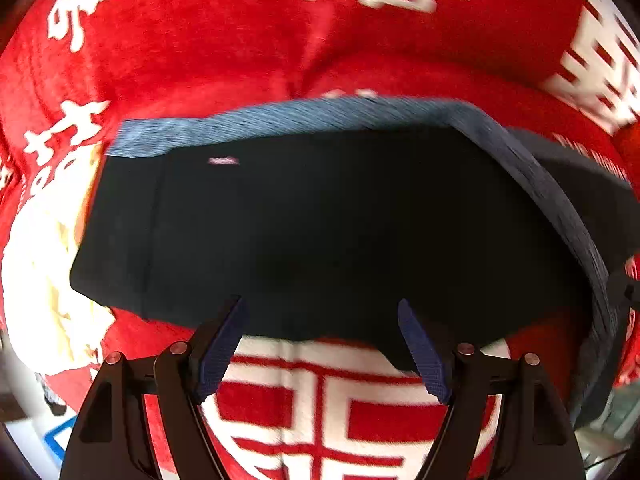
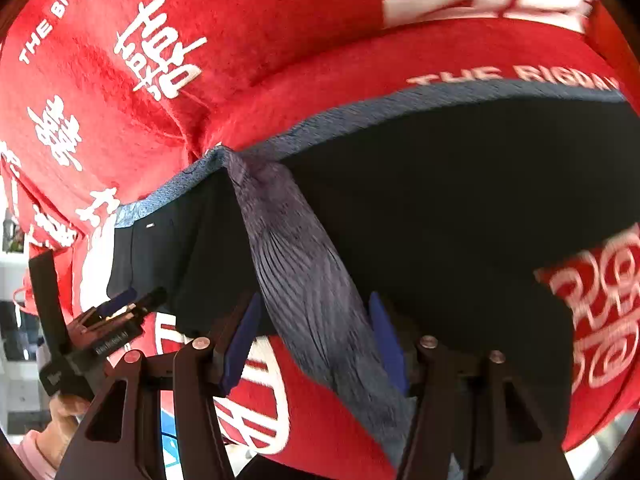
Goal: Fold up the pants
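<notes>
Dark navy pants (image 1: 320, 224) with a blue-grey waistband (image 1: 280, 118) lie on a red blanket. My left gripper (image 1: 322, 312) is open, its blue pads at the garment's near edge, nothing between them. In the right wrist view the pants (image 2: 460, 200) spread across the middle, and a grey-blue ribbed band (image 2: 316, 300) runs from a bunched point down between my fingers. My right gripper (image 2: 314, 308) is open with that band lying in the gap. The left gripper (image 2: 120, 304) shows at lower left, by the garment's left end.
The red blanket (image 1: 200, 40) with white characters covers the whole surface and has a raised fold behind the pants (image 2: 320, 64). A cream patch (image 1: 44, 272) lies at the left. The person's hand and pink sleeve (image 2: 48, 432) are at lower left.
</notes>
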Tool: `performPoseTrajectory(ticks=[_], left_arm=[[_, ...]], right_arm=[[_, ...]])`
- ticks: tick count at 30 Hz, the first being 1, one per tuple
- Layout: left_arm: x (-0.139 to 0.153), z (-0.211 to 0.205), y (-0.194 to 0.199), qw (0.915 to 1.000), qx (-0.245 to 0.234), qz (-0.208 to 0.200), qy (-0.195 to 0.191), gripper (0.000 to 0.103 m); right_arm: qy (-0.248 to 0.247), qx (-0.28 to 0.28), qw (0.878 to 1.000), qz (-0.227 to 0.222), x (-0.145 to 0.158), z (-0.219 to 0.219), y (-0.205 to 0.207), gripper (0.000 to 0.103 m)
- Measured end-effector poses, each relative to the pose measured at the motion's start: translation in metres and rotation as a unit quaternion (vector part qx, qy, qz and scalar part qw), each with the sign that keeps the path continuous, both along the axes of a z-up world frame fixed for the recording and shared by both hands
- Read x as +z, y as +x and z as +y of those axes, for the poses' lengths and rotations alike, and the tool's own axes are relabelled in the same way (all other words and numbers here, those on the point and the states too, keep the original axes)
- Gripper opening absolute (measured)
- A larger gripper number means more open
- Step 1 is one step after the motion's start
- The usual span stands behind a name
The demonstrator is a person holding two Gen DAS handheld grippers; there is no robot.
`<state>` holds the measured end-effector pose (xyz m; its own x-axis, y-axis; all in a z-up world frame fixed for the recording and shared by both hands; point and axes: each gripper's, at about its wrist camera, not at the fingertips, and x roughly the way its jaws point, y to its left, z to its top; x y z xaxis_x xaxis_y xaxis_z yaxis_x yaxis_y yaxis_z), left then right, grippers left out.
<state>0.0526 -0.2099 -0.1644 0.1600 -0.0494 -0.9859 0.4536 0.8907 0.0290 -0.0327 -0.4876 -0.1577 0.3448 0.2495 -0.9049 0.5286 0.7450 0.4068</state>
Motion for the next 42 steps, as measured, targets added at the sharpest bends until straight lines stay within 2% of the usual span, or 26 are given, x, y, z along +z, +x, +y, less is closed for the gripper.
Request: performPoseTrajectory(ticks=[4, 6, 9, 10, 11, 13, 15, 17, 18, 19, 21, 22, 25, 27, 29, 30, 35, 40, 42], left_arm=[[0.004, -0.005, -0.021, 0.9997, -0.022, -0.013, 0.001, 0.079], [0.003, -0.003, -0.021, 0.9998, -0.014, -0.016, 0.004, 0.079], [0.0, 0.007, -0.012, 0.9997, 0.018, -0.017, 0.003, 0.079], [-0.001, 0.012, -0.007, 0.9993, 0.033, -0.018, 0.006, 0.079], [-0.002, 0.016, -0.002, 0.9988, 0.044, -0.019, 0.007, 0.079], [-0.005, 0.026, 0.01, 0.9977, 0.065, -0.021, 0.006, 0.079], [-0.006, 0.036, 0.017, 0.9958, 0.089, -0.02, 0.002, 0.079], [-0.01, 0.043, 0.02, 0.9945, 0.104, -0.013, 0.0, 0.079], [-0.013, 0.044, 0.02, 0.9942, 0.107, -0.011, 0.0, 0.079], [-0.016, 0.045, 0.018, 0.994, 0.109, -0.007, 0.001, 0.079], [-0.021, 0.045, 0.014, 0.9937, 0.112, 0.002, 0.002, 0.079], [-0.021, 0.045, 0.011, 0.9936, 0.113, 0.006, 0.002, 0.079], [-0.018, 0.042, 0.002, 0.9945, 0.104, 0.013, 0.0, 0.079], [-0.009, 0.037, -0.01, 0.9958, 0.091, 0.012, -0.003, 0.079], [0.001, 0.031, -0.023, 0.9972, 0.074, 0.01, -0.008, 0.079], [0.005, 0.029, -0.029, 0.9979, 0.063, 0.009, -0.011, 0.079], [0.015, 0.016, -0.054, 0.9995, 0.016, 0.018, -0.022, 0.079], [0.026, -0.007, -0.088, 0.9978, -0.043, 0.03, -0.039, 0.079], [0.03, -0.019, -0.104, 0.9956, -0.071, 0.037, -0.049, 0.079]], right_arm=[[-0.038, 0.007, 0.999, -0.006, 0.01, 0.012, -0.004, 0.061], [-0.053, 0.029, 0.998, -0.027, 0.017, 0.021, 0.016, 0.061], [-0.061, 0.088, 0.992, -0.066, 0.024, 0.039, 0.071, 0.06], [-0.05, 0.104, 0.991, -0.071, 0.022, 0.045, 0.087, 0.054], [-0.024, 0.121, 0.989, -0.078, 0.016, 0.05, 0.108, 0.048], [0.015, 0.132, 0.989, -0.066, -0.005, 0.057, 0.145, 0.046], [0.011, 0.137, 0.989, -0.049, -0.023, 0.062, 0.17, 0.046], [-0.029, 0.143, 0.989, -0.022, -0.041, 0.062, 0.193, 0.046], [-0.05, 0.142, 0.989, -0.005, -0.049, 0.058, 0.2, 0.043], [-0.051, 0.131, 0.99, 0.005, -0.057, 0.05, 0.206, 0.038], [-0.018, 0.101, 0.995, 0.0, -0.061, 0.035, 0.208, 0.037], [-0.014, 0.087, 0.996, -0.029, -0.059, 0.031, 0.207, 0.037], [-0.008, 0.068, 0.996, -0.05, -0.041, 0.023, 0.193, 0.041], [-0.013, 0.065, 0.996, -0.062, -0.027, 0.02, 0.179, 0.047], [-0.027, 0.053, 0.996, -0.072, -0.007, 0.015, 0.151, 0.055], [-0.029, 0.047, 0.996, -0.077, 0.0, 0.012, 0.136, 0.056], [-0.05, -0.007, 0.996, -0.071, 0.02, 0.003, 0.026, 0.058], [-0.049, -0.089, 0.994, -0.033, 0.015, 0.009, -0.096, 0.059], [-0.044, -0.114, 0.992, -0.019, 0.008, 0.012, -0.13, 0.059]])
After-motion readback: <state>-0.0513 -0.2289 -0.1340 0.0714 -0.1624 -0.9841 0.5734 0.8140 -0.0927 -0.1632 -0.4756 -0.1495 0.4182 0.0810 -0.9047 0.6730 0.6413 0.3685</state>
